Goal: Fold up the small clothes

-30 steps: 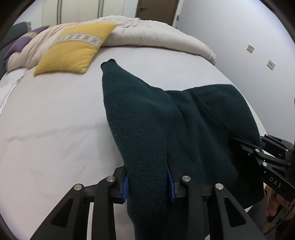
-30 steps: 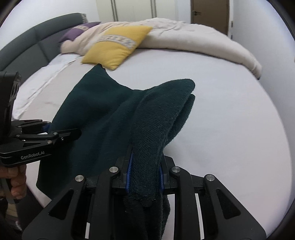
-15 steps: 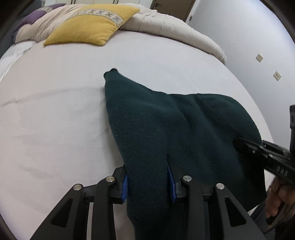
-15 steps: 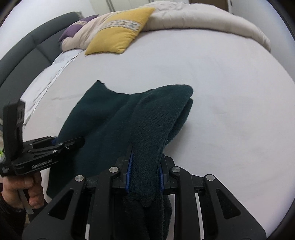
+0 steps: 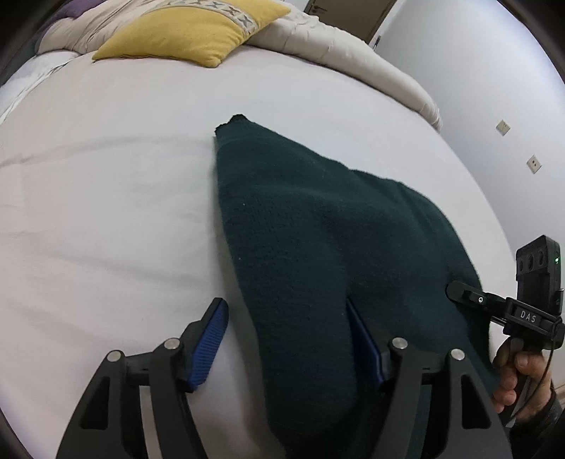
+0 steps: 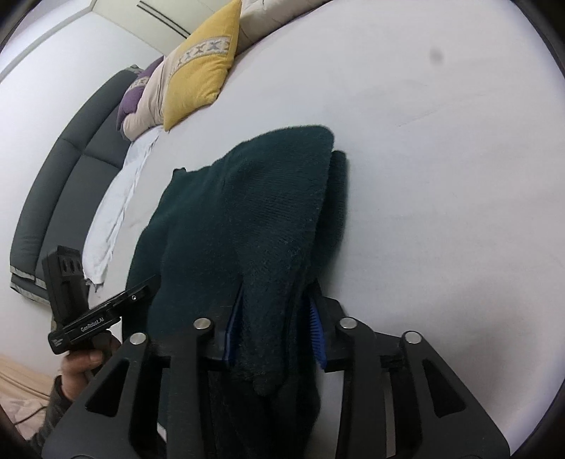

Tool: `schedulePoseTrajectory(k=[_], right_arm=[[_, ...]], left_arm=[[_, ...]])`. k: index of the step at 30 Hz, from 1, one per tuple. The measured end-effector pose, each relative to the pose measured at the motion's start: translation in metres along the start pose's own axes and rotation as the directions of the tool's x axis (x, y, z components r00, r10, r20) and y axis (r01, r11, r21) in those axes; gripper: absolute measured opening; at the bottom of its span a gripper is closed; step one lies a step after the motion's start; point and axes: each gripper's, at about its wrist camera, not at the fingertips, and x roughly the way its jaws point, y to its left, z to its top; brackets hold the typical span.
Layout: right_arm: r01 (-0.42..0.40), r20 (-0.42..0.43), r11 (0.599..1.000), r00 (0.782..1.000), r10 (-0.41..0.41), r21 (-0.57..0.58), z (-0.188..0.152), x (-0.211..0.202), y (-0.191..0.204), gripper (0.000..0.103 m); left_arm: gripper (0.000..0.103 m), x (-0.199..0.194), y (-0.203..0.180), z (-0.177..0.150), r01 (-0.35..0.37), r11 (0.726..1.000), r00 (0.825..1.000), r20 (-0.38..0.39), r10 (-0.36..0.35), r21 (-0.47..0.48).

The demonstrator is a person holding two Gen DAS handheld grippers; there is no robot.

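A dark green knitted garment (image 5: pixel 317 254) lies on the white bed sheet (image 5: pixel 106 229), stretching from the near edge toward the middle. My left gripper (image 5: pixel 286 314) is open, its blue-padded jaws spread wide, with the garment's near left part lying loose between them. In the right wrist view the same garment (image 6: pixel 268 212) runs between the jaws of my right gripper (image 6: pixel 275 310), which stand slightly apart around a thick fold. The right gripper also shows at the right of the left wrist view (image 5: pixel 459 291), and the left gripper at the left of the right wrist view (image 6: pixel 148 286).
A yellow pillow (image 5: pixel 190 31) and a beige duvet (image 5: pixel 353 60) lie at the far end of the bed. A dark grey headboard (image 6: pixel 70 176) and purple pillow (image 6: pixel 130 102) are at the left. A white wall (image 5: pixel 494 106) stands to the right.
My left gripper has opened and let go of the garment. My right gripper's jaws have widened around the fold, and its view has tilted. The garment has settled lower on the sheet.
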Motion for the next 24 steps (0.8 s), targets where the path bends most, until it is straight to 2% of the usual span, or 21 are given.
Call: schedulePoseTrajectory(k=[2, 6, 7, 9, 11, 12, 14, 16, 17, 19, 21, 24], right_arm=[[0.049, 0.038, 0.999, 0.998, -0.048, -0.008, -0.001, -0.015, 0.002, 0.042], [0.139, 0.127, 0.990, 0.982, -0.138, 0.001, 0.011, -0.065, 0.002, 0.045], [0.134, 0.145, 0.991, 0.980, -0.133, 0.009, 0.020, -0.075, -0.001, 0.045], [0.055, 0.172, 0.998, 0.983, -0.058, 0.023, 0.031, -0.085, 0.004, 0.045], [-0.061, 0.145, 0.998, 0.988, 0.058, 0.014, 0.041, -0.078, 0.014, 0.045], [-0.106, 0.118, 0.994, 0.988, 0.103, 0.017, 0.044, -0.071, 0.017, 0.045], [-0.214, 0.032, 0.976, 0.977, 0.212, 0.046, 0.045, -0.051, 0.018, 0.047], [-0.238, -0.004, 0.969, 0.971, 0.239, 0.069, 0.047, -0.031, 0.016, 0.059], [-0.247, -0.017, 0.963, 0.968, 0.251, 0.105, 0.048, -0.019, 0.010, 0.061], [-0.264, -0.018, 0.947, 0.962, 0.271, 0.182, 0.050, -0.002, -0.008, 0.060], [-0.328, 0.033, 0.916, 0.944, 0.330, 0.232, 0.051, -0.003, -0.027, 0.058], [-0.341, 0.086, 0.906, 0.940, 0.330, 0.252, 0.051, -0.011, -0.042, 0.060]], left_arm=[[0.070, -0.009, -0.002, -0.001, -0.010, 1.000, 1.000, 0.009, 0.010, -0.011], [0.067, -0.049, -0.004, 0.003, -0.094, 0.995, 0.990, 0.101, 0.096, -0.023], [0.067, -0.058, -0.005, 0.006, -0.097, 0.995, 0.987, 0.124, 0.101, -0.034], [0.066, -0.074, -0.011, 0.016, -0.040, 0.999, 0.982, 0.183, 0.046, -0.033], [0.067, -0.074, -0.024, 0.021, 0.029, 1.000, 0.981, 0.190, -0.029, 0.002], [0.067, -0.062, -0.030, 0.026, 0.110, 0.994, 0.982, 0.152, -0.110, 0.007], [0.067, -0.039, -0.031, 0.032, 0.227, 0.974, 0.969, 0.102, -0.223, -0.023], [0.067, -0.015, -0.025, 0.039, 0.249, 0.966, 0.968, 0.058, -0.245, -0.074], [0.067, -0.001, -0.018, 0.043, 0.268, 0.957, 0.963, 0.034, -0.266, -0.115], [0.068, 0.012, -0.005, 0.044, 0.335, 0.927, 0.942, 0.033, -0.335, -0.168], [0.068, 0.011, 0.004, 0.039, 0.389, 0.902, 0.921, 0.050, -0.387, -0.186], [0.063, 0.010, 0.021, 0.032, 0.466, 0.855, 0.884, 0.073, -0.463, -0.226]])
